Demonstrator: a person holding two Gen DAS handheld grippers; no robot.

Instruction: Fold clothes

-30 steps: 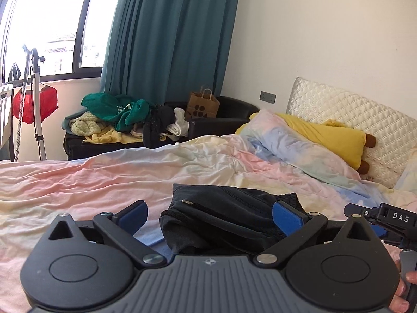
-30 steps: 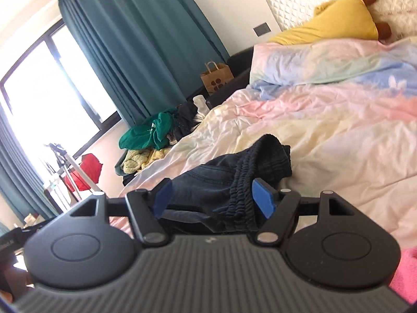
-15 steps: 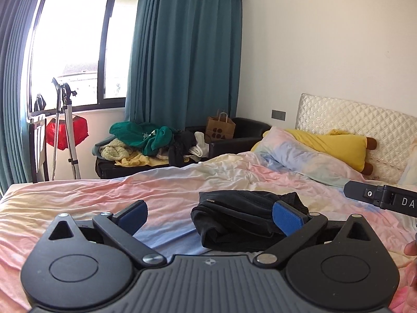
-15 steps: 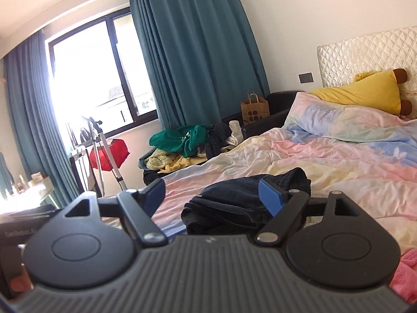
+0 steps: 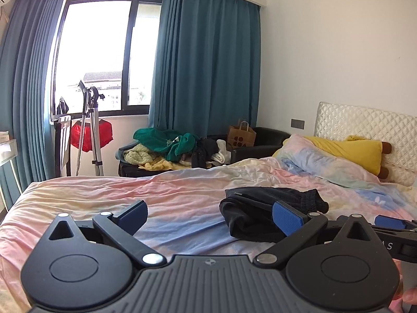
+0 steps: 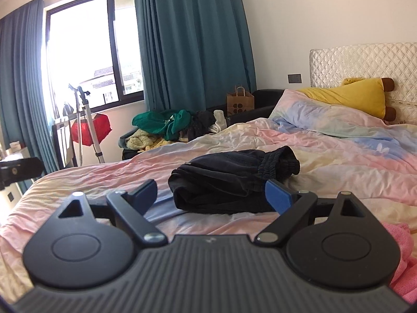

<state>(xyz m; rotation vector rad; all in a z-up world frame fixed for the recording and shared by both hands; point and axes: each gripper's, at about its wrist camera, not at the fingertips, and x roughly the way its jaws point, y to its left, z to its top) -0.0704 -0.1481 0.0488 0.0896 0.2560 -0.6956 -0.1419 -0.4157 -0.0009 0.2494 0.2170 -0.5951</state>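
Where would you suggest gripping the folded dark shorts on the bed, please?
Take the dark shorts at the ribbed elastic waistband on their right end. It bunches up proud of the bedspread, so the open right tool could probably slide in low from the near right side and pinch it.

The left tongs' blue pad (image 5: 286, 217) hides part of the dark garment (image 5: 250, 208); the pink cloth (image 6: 402, 255) is cut off.
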